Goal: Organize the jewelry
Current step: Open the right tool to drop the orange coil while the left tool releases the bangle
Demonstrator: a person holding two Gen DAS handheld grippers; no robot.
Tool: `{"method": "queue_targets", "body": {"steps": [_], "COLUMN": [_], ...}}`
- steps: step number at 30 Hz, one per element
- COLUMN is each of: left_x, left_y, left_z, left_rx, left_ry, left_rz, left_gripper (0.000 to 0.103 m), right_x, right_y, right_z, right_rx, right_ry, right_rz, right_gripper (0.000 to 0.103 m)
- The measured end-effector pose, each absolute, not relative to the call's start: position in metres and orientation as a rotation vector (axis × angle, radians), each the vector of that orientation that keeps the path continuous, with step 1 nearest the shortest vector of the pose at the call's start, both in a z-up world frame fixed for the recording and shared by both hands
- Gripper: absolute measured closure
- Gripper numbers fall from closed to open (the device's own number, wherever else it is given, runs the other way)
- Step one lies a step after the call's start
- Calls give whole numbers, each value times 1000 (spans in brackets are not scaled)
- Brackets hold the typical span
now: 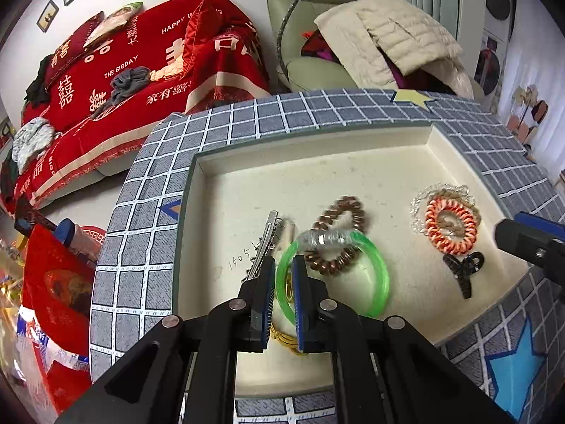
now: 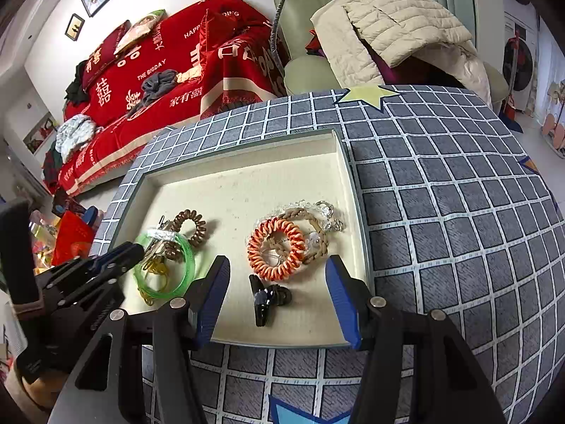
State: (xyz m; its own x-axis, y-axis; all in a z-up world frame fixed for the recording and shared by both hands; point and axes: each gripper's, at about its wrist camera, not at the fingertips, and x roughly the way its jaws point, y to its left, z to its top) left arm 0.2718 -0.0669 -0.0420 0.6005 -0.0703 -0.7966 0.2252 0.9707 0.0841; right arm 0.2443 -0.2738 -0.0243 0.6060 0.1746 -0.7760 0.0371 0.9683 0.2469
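A cream tray (image 1: 353,162) (image 2: 247,162) holds the jewelry. My left gripper (image 1: 283,268) is shut on the rim of a green bangle (image 1: 378,268) (image 2: 189,258) low in the tray. Beside it lie a silver hair clip (image 1: 266,243), a brown coil tie (image 1: 339,236) (image 2: 192,228) and a yellow elastic (image 1: 287,341) (image 2: 155,268). At the right lie an orange coil tie (image 1: 450,228) (image 2: 275,249), a clear bead bracelet (image 1: 420,205) (image 2: 326,212) and a black claw clip (image 1: 462,270) (image 2: 268,300). My right gripper (image 2: 277,275) is open, its fingers either side of the claw clip.
The tray sits on a grey checked cloth (image 2: 441,212) with star patches. A red-covered sofa (image 1: 123,81) and a green armchair with a beige jacket (image 1: 385,35) stand behind. Red bags (image 1: 56,282) lie at the left on the floor.
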Motion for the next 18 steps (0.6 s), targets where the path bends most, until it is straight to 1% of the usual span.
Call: {"method": "queue_targets", "body": {"steps": [18], "left_x": [264], "left_y": [-59], "left_z": [-25], "left_rx": [124], "left_ry": [863], "left_rz": [-173], "left_gripper": [72], "right_x": [237], "right_y": [-273], "right_z": [-22], "right_rx": [252], "right_ry": [908], "right_rz": [80], "right_gripper": [42]}}
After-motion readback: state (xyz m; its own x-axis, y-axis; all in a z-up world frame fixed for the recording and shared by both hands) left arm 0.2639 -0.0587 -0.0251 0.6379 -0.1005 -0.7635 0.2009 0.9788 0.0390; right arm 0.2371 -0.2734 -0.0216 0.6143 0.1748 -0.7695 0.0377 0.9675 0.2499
